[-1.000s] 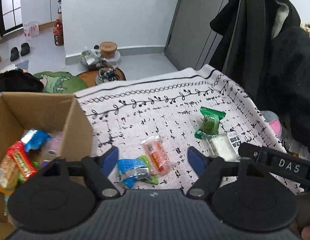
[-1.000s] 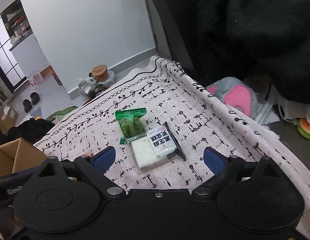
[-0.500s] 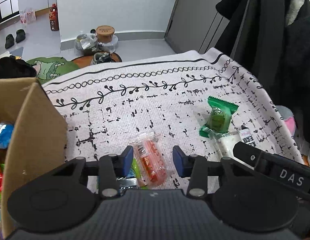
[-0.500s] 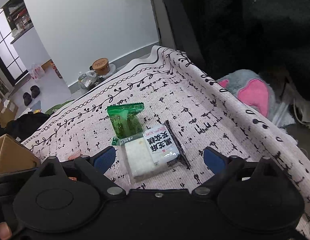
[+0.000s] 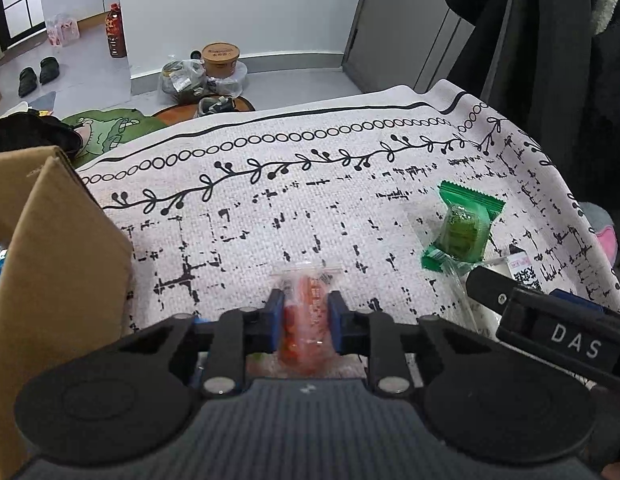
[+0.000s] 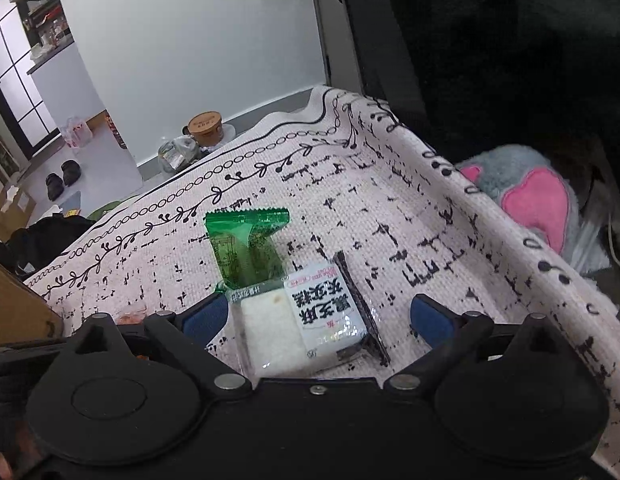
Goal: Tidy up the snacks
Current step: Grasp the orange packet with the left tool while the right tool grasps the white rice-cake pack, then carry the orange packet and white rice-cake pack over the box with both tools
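Two claws (image 5: pixel 305 316) (image 6: pixel 316 318) — orange packet (image 5: pixel 305 320) half-hidden

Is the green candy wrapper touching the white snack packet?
Touching. In the right wrist view the green candy wrapper has its lower end lying on the top edge of the white snack packet, with no cloth showing between them.

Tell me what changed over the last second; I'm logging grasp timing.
The left gripper moved forward and closed from wide open onto the orange snack packet. The right gripper stayed open, nearing the white rice cake packet; the green packet never moved.
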Demonstrator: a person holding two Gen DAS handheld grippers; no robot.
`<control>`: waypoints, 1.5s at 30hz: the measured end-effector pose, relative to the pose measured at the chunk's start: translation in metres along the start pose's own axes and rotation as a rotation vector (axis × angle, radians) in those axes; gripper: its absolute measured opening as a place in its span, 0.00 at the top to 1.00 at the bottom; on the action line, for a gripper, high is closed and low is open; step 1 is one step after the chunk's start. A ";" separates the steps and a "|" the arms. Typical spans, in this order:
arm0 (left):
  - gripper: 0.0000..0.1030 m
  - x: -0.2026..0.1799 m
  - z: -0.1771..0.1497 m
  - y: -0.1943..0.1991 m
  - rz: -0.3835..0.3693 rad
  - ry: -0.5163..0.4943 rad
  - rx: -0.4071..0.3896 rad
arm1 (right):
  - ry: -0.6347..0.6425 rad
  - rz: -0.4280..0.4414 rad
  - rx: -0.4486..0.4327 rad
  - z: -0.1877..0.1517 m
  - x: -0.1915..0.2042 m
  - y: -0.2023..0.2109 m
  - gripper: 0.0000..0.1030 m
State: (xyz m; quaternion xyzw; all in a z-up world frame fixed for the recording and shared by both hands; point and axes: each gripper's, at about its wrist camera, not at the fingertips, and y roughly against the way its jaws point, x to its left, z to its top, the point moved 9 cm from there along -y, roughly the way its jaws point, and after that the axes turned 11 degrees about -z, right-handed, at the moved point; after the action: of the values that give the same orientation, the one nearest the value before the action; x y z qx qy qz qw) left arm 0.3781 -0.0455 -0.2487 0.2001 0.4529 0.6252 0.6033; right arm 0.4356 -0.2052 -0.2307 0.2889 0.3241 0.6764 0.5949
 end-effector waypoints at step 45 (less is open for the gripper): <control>0.81 -0.004 -0.005 0.139 -0.047 -0.030 -0.160 | -0.093 -0.003 -0.119 0.006 0.020 0.128 0.41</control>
State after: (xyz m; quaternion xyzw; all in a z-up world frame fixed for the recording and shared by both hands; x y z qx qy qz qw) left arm 0.2949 -0.0315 -0.1373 0.1501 0.3969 0.6419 0.6386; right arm 0.3589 -0.1956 -0.1268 0.2837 0.2557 0.6794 0.6265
